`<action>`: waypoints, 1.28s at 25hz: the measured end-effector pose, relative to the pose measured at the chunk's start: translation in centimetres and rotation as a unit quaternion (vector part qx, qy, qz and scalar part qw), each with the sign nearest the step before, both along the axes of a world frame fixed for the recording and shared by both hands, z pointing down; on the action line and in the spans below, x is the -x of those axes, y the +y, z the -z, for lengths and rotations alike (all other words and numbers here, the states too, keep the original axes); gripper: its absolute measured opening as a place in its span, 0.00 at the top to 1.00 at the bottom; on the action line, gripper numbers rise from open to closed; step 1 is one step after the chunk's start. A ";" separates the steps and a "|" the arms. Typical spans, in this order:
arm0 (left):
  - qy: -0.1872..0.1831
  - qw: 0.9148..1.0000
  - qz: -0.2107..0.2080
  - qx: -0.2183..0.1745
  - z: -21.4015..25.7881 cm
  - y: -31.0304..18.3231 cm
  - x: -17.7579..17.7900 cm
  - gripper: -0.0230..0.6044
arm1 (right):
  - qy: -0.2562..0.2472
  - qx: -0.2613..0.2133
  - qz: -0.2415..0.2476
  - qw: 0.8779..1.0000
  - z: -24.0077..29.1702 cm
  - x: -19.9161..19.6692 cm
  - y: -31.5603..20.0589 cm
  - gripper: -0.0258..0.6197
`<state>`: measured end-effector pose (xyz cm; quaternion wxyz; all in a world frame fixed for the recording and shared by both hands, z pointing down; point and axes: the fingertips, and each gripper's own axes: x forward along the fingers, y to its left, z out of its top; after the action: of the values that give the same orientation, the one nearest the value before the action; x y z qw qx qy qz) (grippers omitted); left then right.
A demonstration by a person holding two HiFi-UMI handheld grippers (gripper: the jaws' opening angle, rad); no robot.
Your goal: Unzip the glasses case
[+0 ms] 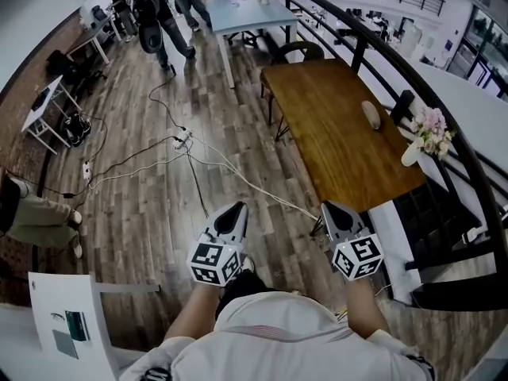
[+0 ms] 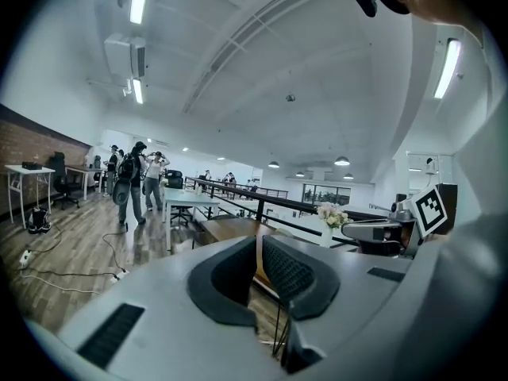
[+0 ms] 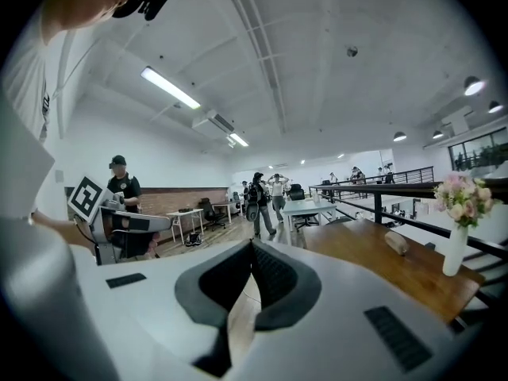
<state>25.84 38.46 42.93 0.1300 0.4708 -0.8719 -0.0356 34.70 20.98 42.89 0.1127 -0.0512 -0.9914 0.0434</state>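
Observation:
The glasses case (image 1: 371, 114) is a small beige oblong lying on the brown wooden table (image 1: 333, 125), near its far right side; in the right gripper view the glasses case (image 3: 396, 243) lies ahead to the right. Both grippers are held over the floor, well short of the table's near end. My left gripper (image 1: 235, 207) is shut with nothing in it, its jaws meeting at the tips (image 2: 259, 240). My right gripper (image 1: 328, 206) is also shut and empty (image 3: 252, 248), closer to the table's near corner.
A white vase of pink flowers (image 1: 429, 133) stands at the table's right edge by a black railing (image 1: 444, 94). Cables and a power strip (image 1: 182, 139) lie on the wood floor. A chair (image 1: 298, 51), a white table (image 1: 250, 10) and standing people (image 1: 163, 14) are beyond.

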 end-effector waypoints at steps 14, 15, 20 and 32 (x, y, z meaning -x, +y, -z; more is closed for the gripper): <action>0.008 1.000 -0.029 -0.004 0.0 5.7 18.3 0.91 | 0.015 -0.028 -0.009 0.999 0.6 18.2 7.0 0.88; 0.009 0.999 -0.032 -0.005 0.0 5.7 18.8 0.91 | 0.021 -0.029 -0.010 0.999 0.4 18.7 7.1 0.88; 0.021 0.999 -0.040 -0.010 -1.2 5.6 21.1 0.91 | 0.028 -0.035 -0.025 0.999 0.3 20.9 6.3 0.88; 0.018 0.999 -0.048 0.012 -2.2 0.8 30.4 0.91 | 0.021 -0.012 -0.028 0.999 -1.5 30.9 1.8 0.88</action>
<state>-4.59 39.23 45.13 0.1527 0.5099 -0.8461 -0.0277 3.83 22.73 44.43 0.1333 -0.0213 -0.9902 0.0356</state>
